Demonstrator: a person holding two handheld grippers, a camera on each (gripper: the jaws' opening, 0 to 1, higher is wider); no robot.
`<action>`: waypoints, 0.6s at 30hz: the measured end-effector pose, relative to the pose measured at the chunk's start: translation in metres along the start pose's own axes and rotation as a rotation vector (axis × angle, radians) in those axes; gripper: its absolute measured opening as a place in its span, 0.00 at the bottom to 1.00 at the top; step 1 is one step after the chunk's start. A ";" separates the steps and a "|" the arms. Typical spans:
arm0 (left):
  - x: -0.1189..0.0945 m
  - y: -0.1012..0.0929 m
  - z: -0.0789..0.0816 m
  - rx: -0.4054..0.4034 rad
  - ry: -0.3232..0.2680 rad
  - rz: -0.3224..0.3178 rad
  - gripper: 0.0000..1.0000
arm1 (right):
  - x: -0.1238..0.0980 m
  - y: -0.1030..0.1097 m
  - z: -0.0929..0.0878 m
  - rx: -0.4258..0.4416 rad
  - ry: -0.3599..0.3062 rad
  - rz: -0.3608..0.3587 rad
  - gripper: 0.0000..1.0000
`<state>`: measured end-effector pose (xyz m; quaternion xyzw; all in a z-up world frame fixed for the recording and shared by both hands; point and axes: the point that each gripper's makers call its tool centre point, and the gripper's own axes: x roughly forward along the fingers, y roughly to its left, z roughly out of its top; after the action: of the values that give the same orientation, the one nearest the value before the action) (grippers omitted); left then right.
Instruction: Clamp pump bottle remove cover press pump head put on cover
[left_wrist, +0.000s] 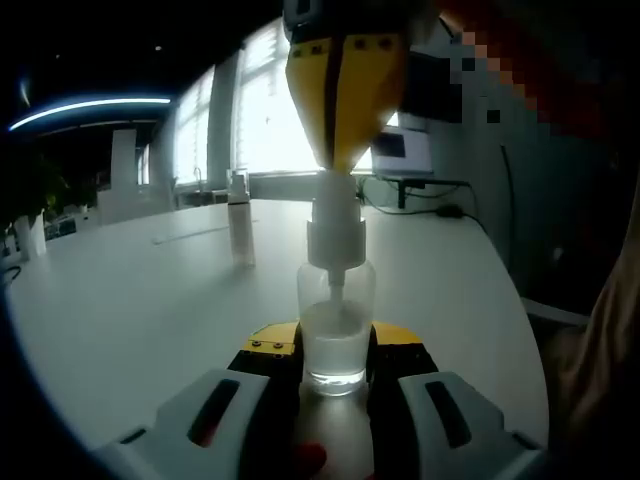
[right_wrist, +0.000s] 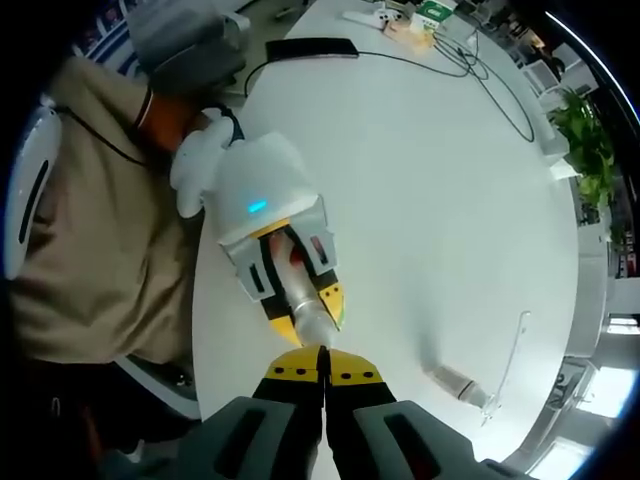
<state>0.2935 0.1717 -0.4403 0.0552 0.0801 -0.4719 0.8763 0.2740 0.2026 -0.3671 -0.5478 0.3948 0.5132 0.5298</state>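
A clear pump bottle (left_wrist: 337, 300) with a little liquid in it stands on the white table (left_wrist: 130, 300). My left gripper (left_wrist: 336, 348) is shut on its lower body. My right gripper (left_wrist: 337, 165) comes down from above, its yellow tips shut and resting on the white pump head (left_wrist: 335, 225). In the right gripper view I look down along the shut right gripper (right_wrist: 322, 368) at the bottle (right_wrist: 303, 292), held by the left gripper (right_wrist: 312, 312); the pump head is hidden under my tips. The slim clear cover (left_wrist: 240, 228) stands apart on the table, the same cover (right_wrist: 458, 381) in the right gripper view.
A person in a beige top (right_wrist: 90, 250) stands at the table's near edge. A black pad (right_wrist: 310, 47), cables (right_wrist: 500, 95) and small boxes (right_wrist: 425, 15) lie at the far end. A clear strip (right_wrist: 515, 345) lies near the cover. A monitor (left_wrist: 403, 150) stands behind.
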 end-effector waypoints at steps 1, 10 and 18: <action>0.000 0.000 0.000 0.001 0.000 0.000 0.15 | 0.001 0.000 0.000 0.004 0.001 0.002 0.00; 0.000 -0.002 0.000 0.001 0.001 0.000 0.15 | 0.001 0.001 0.000 0.008 0.017 -0.003 0.00; 0.000 -0.001 0.001 0.001 0.001 0.001 0.15 | 0.000 0.000 -0.001 0.011 0.005 -0.006 0.00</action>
<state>0.2925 0.1707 -0.4397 0.0558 0.0801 -0.4715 0.8764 0.2738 0.2012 -0.3677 -0.5475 0.3973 0.5080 0.5333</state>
